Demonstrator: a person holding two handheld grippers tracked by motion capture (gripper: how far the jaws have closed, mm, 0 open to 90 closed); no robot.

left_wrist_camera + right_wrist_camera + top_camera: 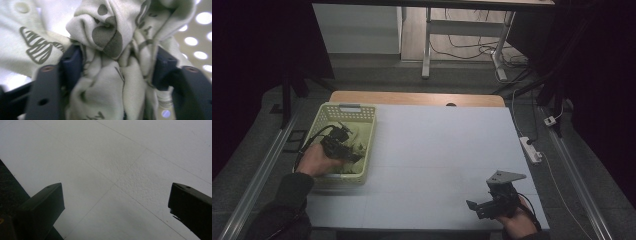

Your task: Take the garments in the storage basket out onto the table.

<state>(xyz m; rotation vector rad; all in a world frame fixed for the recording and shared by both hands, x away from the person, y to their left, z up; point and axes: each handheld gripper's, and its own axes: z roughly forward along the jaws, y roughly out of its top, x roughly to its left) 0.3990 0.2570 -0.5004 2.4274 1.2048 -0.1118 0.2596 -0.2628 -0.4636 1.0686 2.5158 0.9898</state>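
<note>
Cloth (107, 75), pale cream with grey-green printed marks, sits bunched between the two jaws of the left gripper (117, 67); both pads press into its folds from either side, so that gripper is clamped on it. Folds rise above the jaw tips and spill out to the left and right behind them. One cloth counted; whether more pieces lie under it cannot be told.

In the high view the left gripper (349, 150) reaches down into the basket (362, 116), a pale green perforated one standing at the left edge of the table (437, 150), nearer its far left corner than its near one. Cloth (358, 145) lies inside the basket, at the tip of the gripper, toward the basket's right wall. Left hand (314, 161) comes over the basket's near left rim. One basket counted.

Right gripper (492, 202) hovers at the near right corner of the table, well apart from basket and cloth. Right gripper view: both black jaws stand wide, nothing between them, bare white table surface below, so it is released. A grey three-cornered plate tops it.

Counts: two grippers, one basket, one cloth seen, one table. Beyond the far edge, a strip of wooden board (417, 98), then floor with cables.
</note>
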